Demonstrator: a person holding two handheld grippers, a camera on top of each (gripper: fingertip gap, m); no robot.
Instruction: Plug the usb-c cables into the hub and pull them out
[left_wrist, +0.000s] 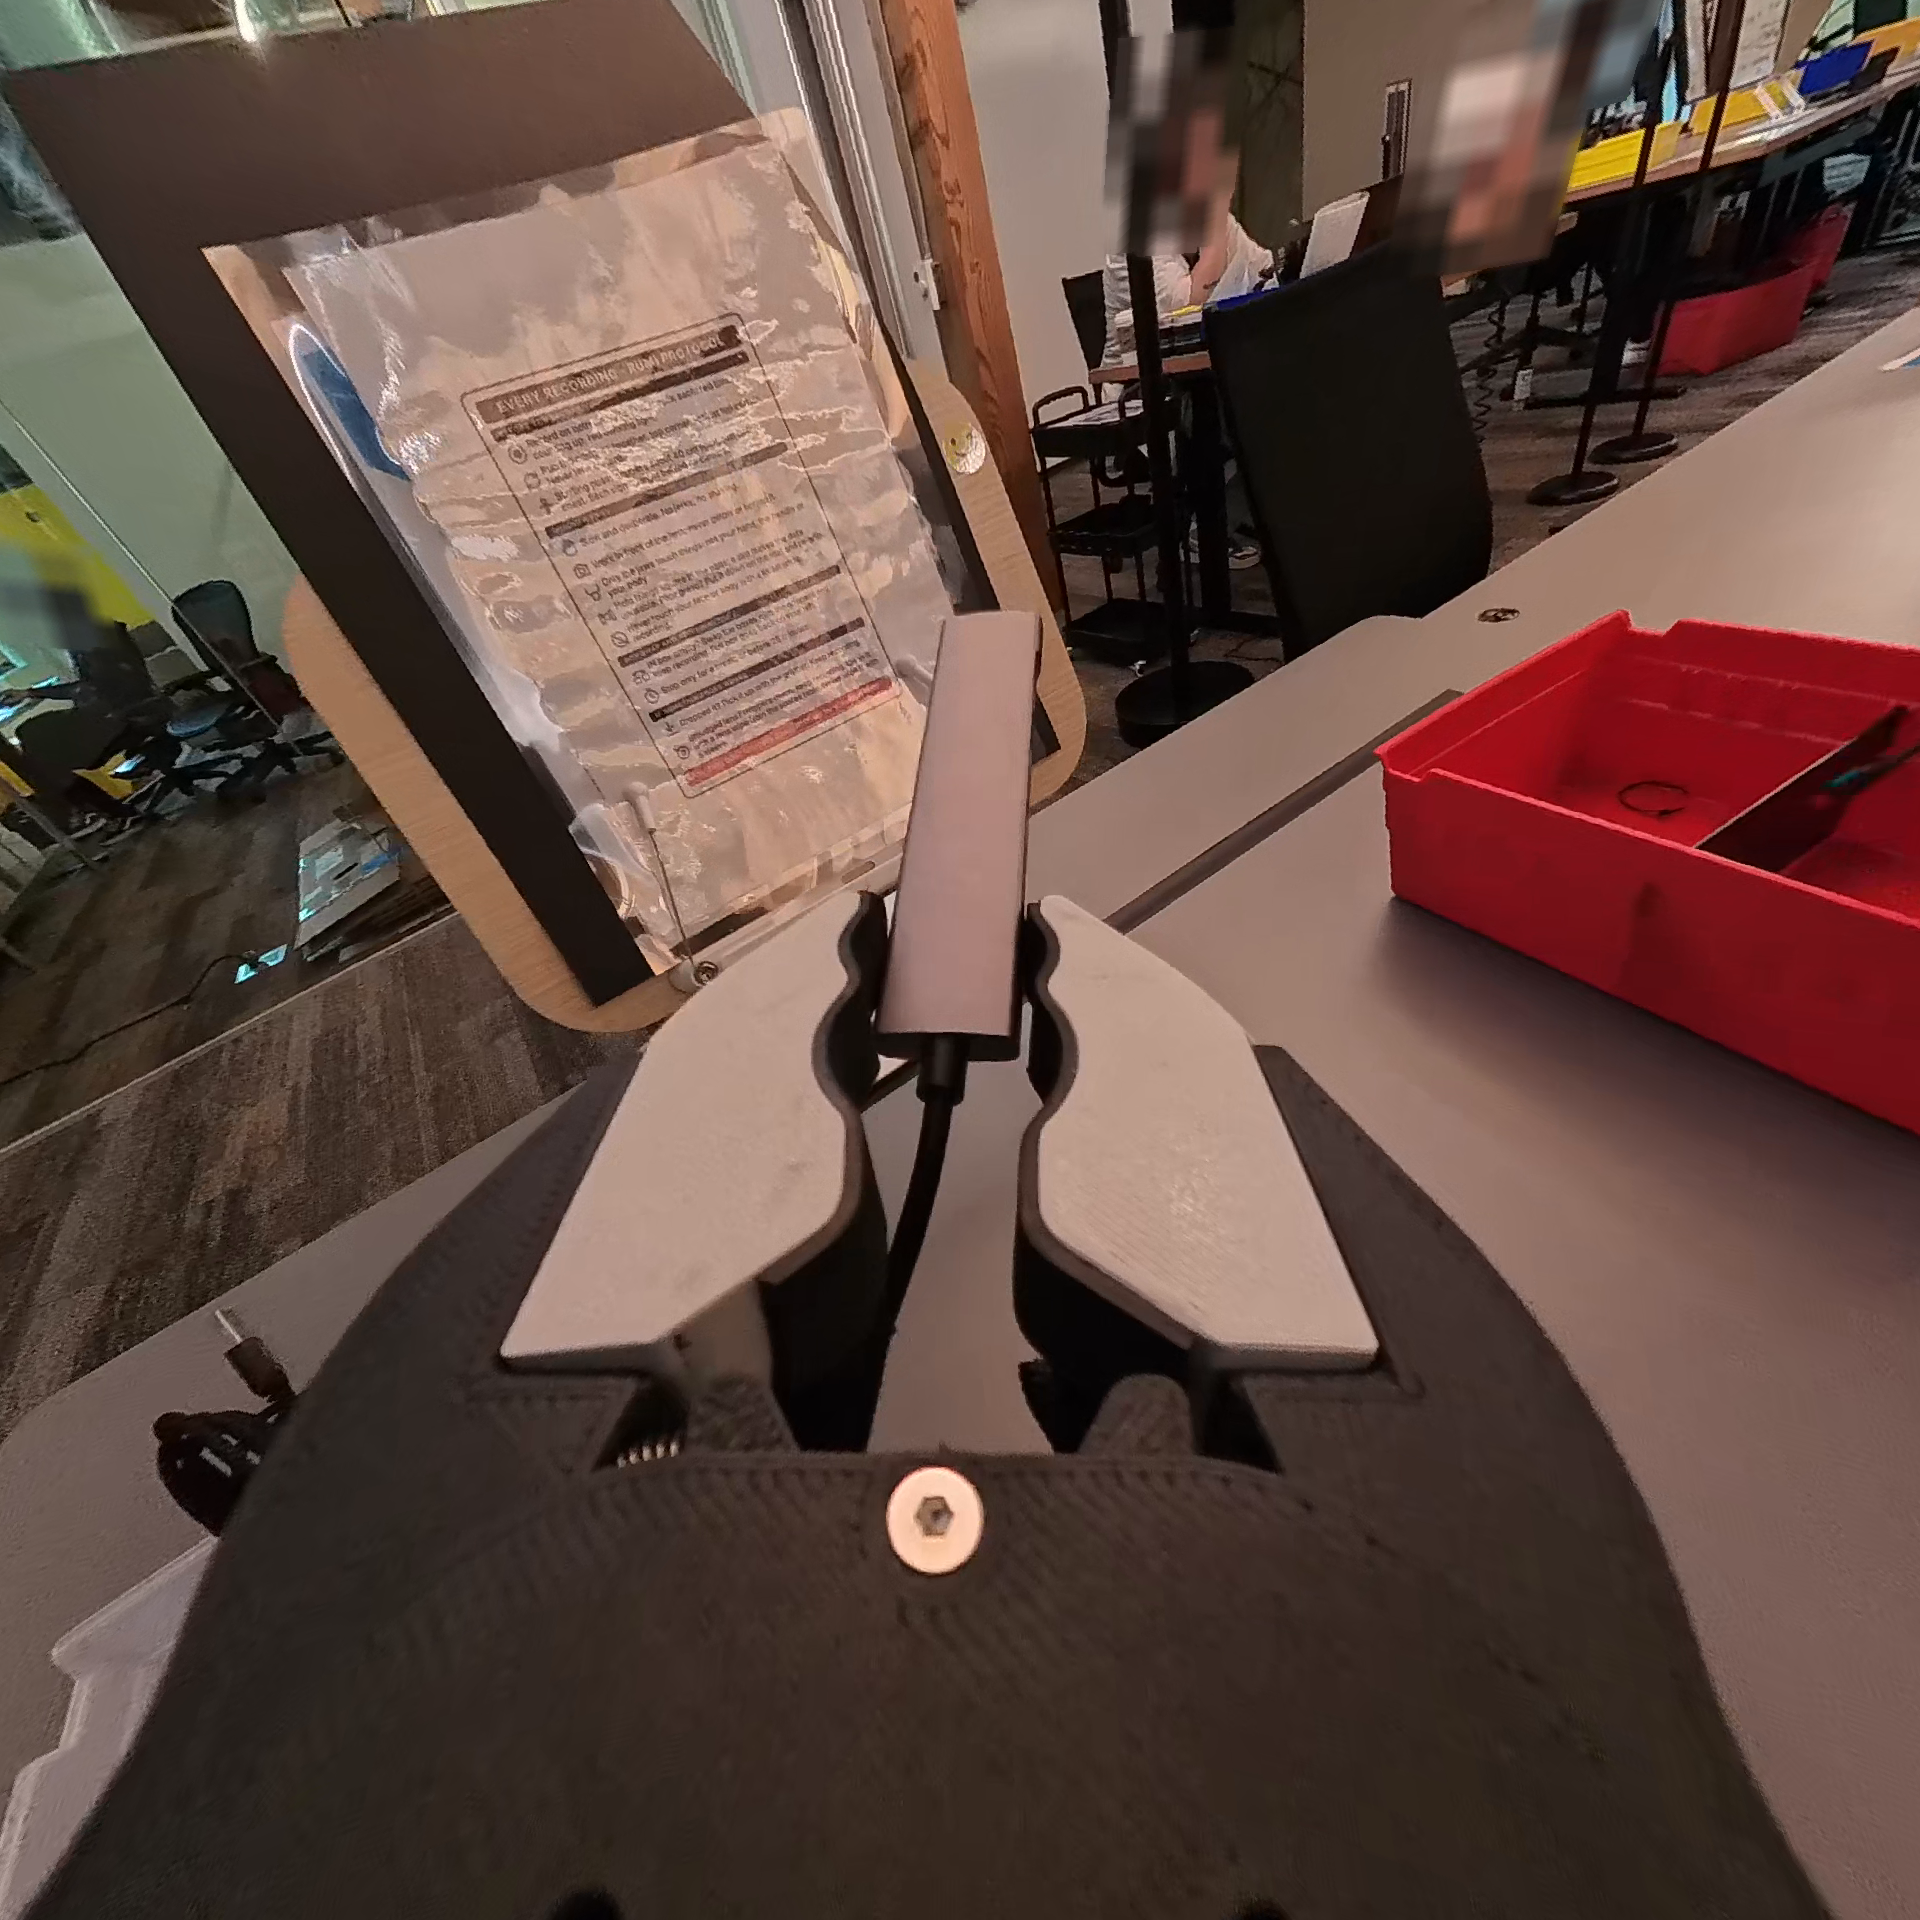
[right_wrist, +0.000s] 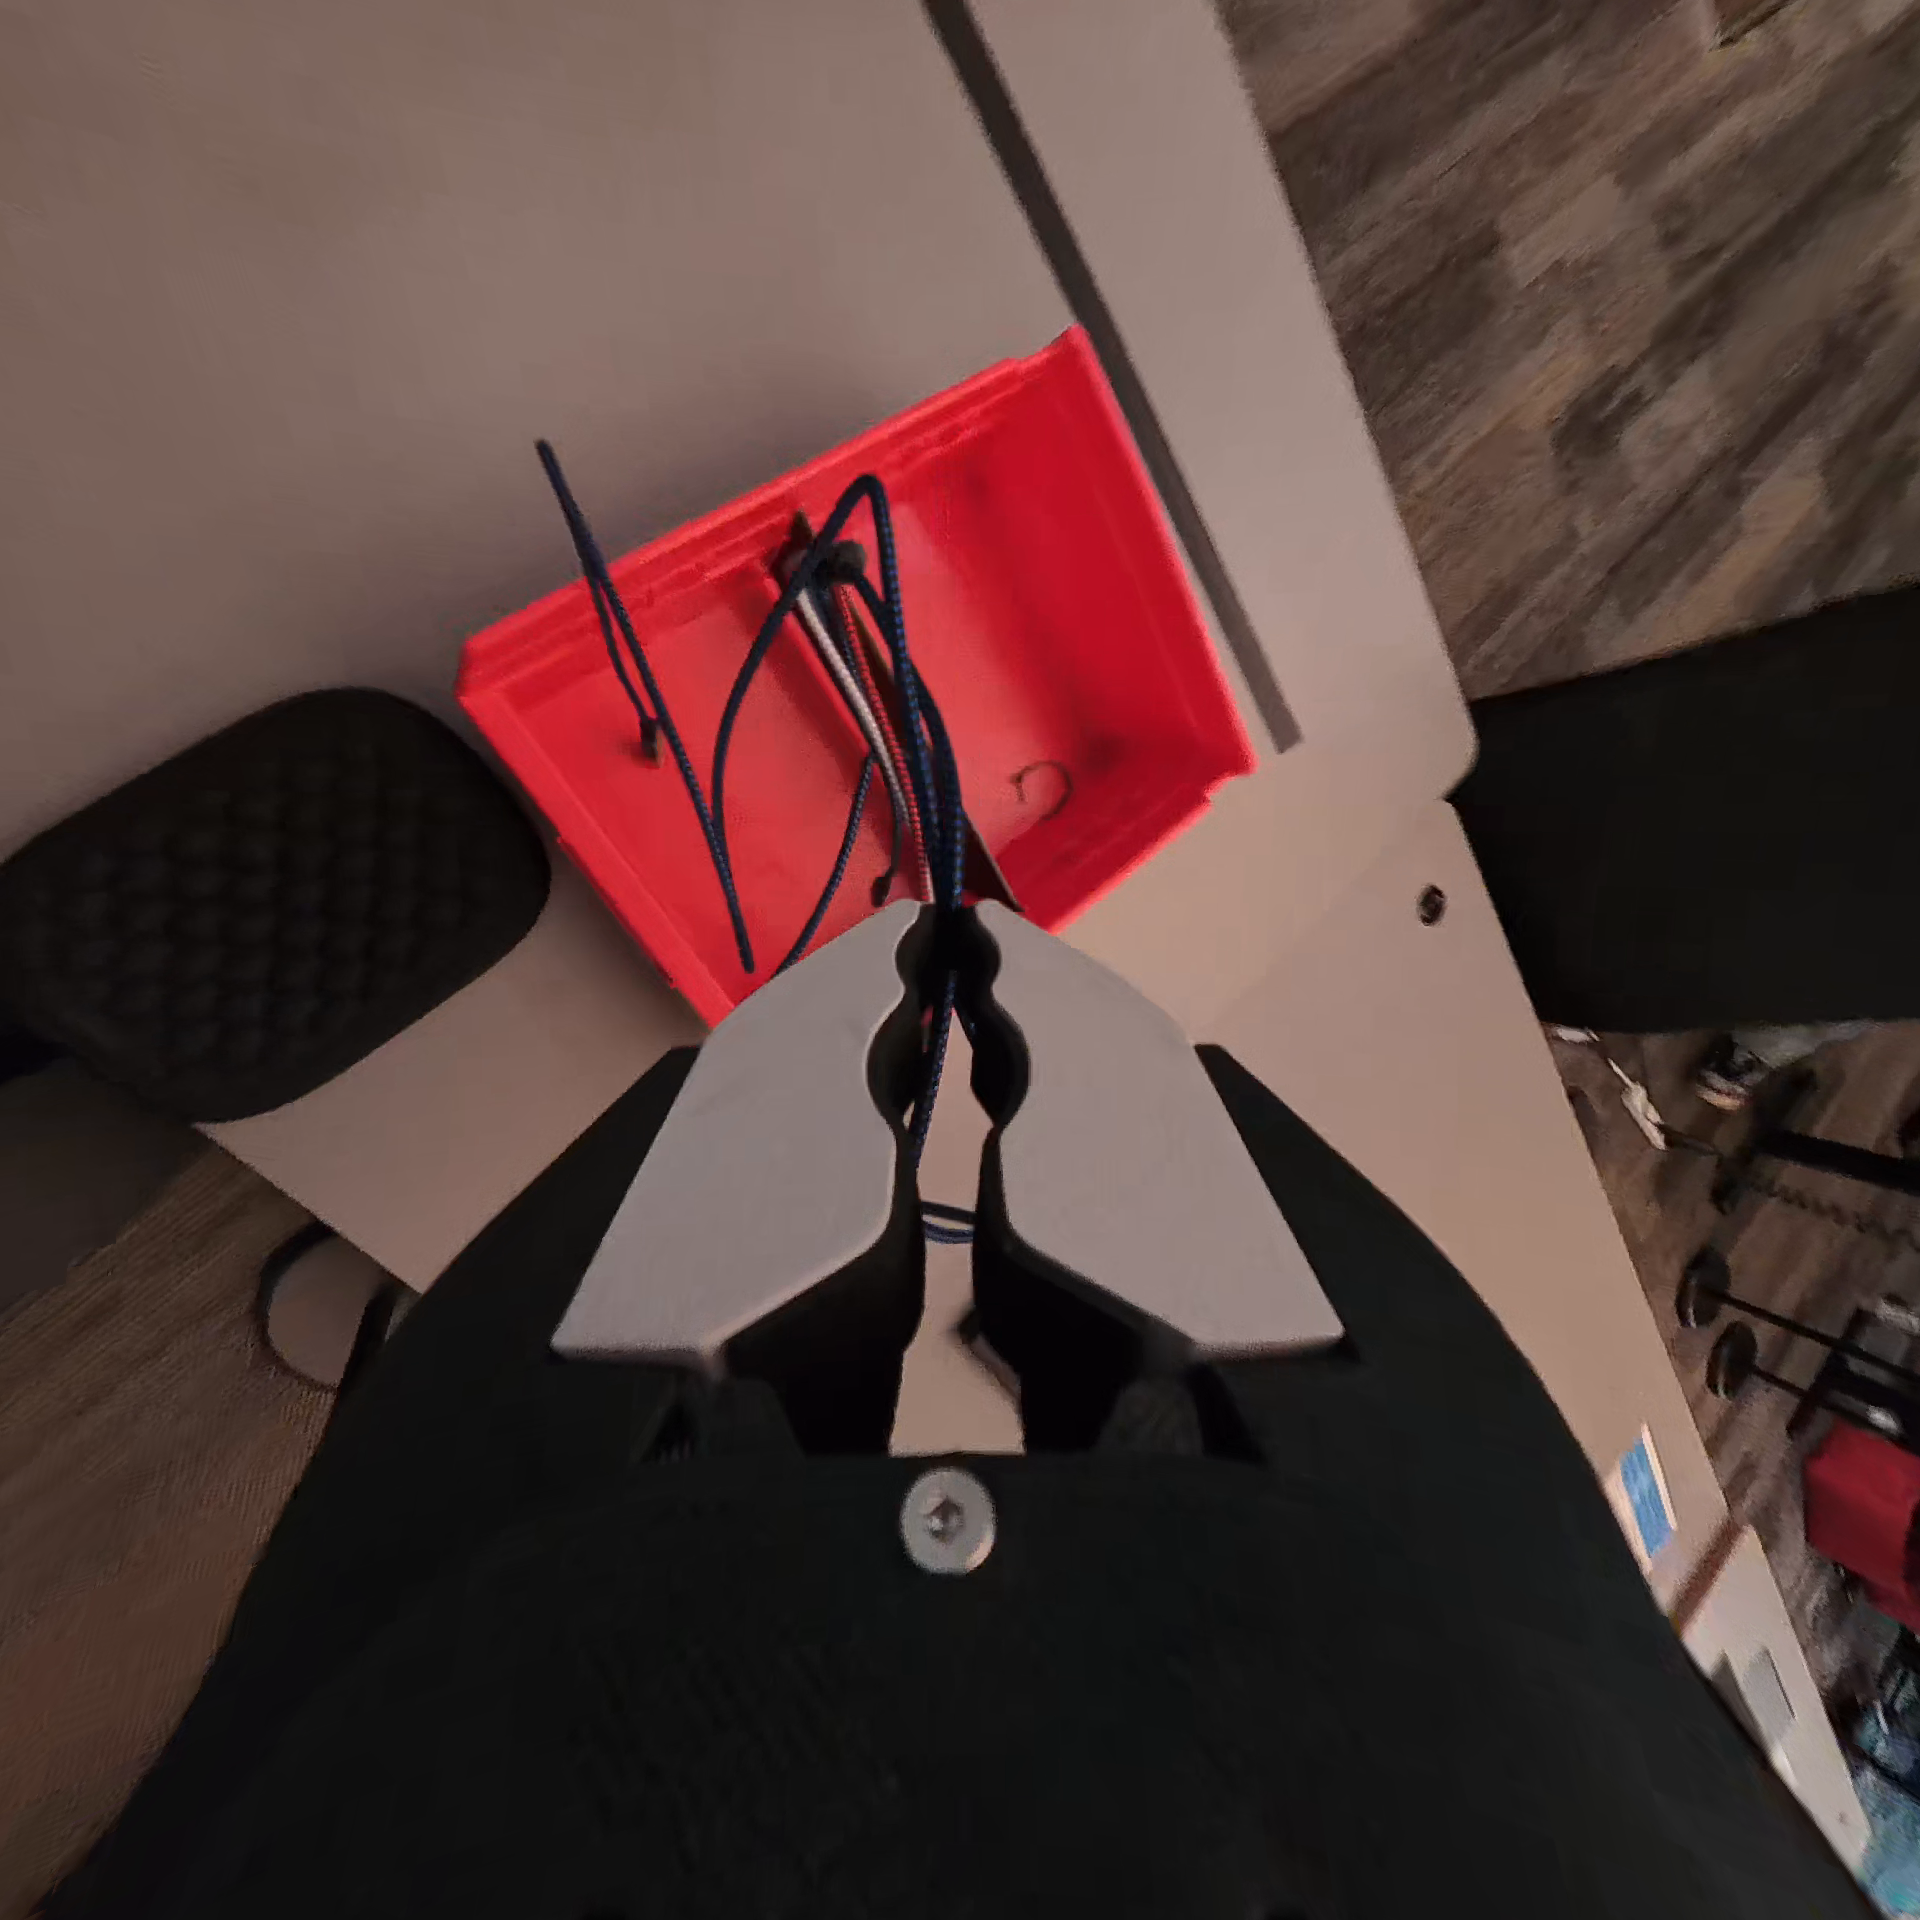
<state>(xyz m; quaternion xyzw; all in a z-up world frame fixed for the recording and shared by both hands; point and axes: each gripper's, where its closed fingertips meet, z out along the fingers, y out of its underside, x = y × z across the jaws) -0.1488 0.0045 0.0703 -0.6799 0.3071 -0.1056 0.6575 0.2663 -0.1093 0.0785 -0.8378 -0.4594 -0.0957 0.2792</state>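
My left gripper (left_wrist: 954, 940) is shut on a slim grey hub (left_wrist: 971, 821), held above the table and pointing away. The hub's own black lead (left_wrist: 920, 1195) hangs back between the fingers. My right gripper (right_wrist: 948, 920) is shut on a bunch of thin braided cables (right_wrist: 883, 675), mostly dark blue with a white and a red one, and holds them high over the red bin (right_wrist: 1091, 582). The cable ends dangle down toward the bin. Their plugs are too small to make out.
The red bin (left_wrist: 1558, 894) with a black divider stands on the grey table (left_wrist: 1455, 1299) to my right. A clear-sleeved instruction sheet on a wooden board (left_wrist: 644, 582) stands beyond the table edge. A black chair seat (right_wrist: 260, 904) sits by the table. Left tips to right tips: about 45 cm.
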